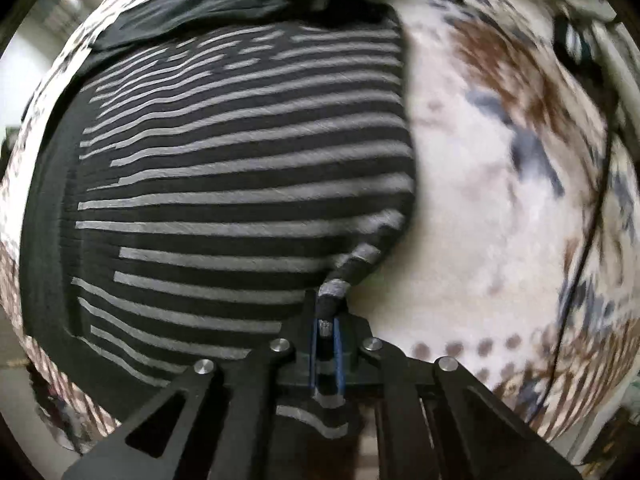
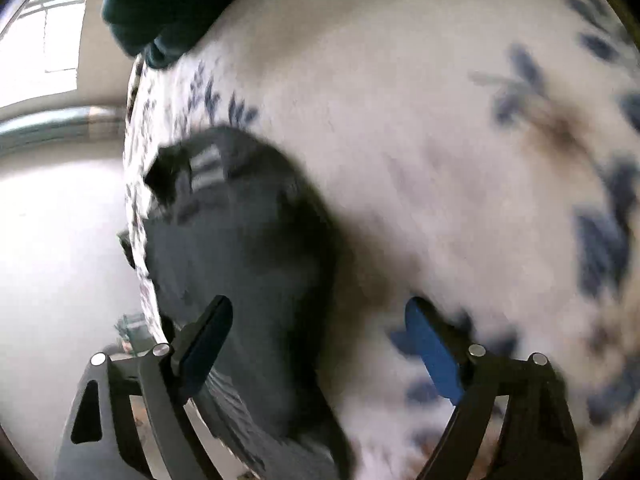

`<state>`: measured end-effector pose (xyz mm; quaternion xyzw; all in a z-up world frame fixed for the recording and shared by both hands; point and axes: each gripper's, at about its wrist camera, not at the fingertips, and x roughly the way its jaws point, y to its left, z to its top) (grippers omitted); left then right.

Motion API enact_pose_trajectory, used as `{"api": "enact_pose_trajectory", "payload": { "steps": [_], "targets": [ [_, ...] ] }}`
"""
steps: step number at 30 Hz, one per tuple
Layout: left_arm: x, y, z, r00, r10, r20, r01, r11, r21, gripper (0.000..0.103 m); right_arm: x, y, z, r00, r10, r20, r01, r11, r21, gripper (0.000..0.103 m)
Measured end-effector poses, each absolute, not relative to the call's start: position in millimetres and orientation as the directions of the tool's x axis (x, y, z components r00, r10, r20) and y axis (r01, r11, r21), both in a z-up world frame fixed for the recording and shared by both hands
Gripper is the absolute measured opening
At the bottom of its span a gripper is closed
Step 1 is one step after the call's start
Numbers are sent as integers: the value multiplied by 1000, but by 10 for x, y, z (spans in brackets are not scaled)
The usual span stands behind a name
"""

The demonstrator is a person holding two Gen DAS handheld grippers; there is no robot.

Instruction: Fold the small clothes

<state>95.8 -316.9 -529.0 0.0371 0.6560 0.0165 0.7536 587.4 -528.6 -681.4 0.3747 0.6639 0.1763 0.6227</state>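
1. Pinched in my left gripper [image 1: 326, 320], the striped garment [image 1: 240, 184] has 1 corner clamped; the rest lies flat on the patterned cloth [image 1: 480, 200].
2. Spread wide, my right gripper [image 2: 318, 344] hovers over the garment's dark edge, gripping nothing.

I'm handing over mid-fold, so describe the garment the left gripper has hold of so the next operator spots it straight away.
Start from the white patterned cloth covering the surface. On it, in the left wrist view, lies a black garment with grey horizontal stripes, its corner pinched in the shut left gripper. The plain dark clothing piled beyond it has no stripes.
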Motion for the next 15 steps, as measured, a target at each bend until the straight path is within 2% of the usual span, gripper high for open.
{"api": "enact_pose_trajectory", "payload": {
  "steps": [1,2,5,11,15],
  "targets": [
    [983,-3111,-5272,146,73,-987,15,997,76,4,5922,-5247,-6828,68,718,-693,276,654,704,81],
    [1004,-3050,-5239,159,71,-985,10,997,73,4,5976,-5197,-6832,87,720,-689,275,647,711,61],
    [1030,-2876,-5100,191,63,-980,-7,998,63,4,6087,-5026,-6827,85,715,-694,275,653,706,21],
    [1022,-2438,-4623,253,48,-966,-94,995,25,4,6134,-4930,-6487,127,698,-705,303,649,698,17],
    [990,-2214,-4322,296,55,-954,-188,982,-1,4,6158,-4778,-6102,119,678,-725,259,684,682,16]
  ]
}}
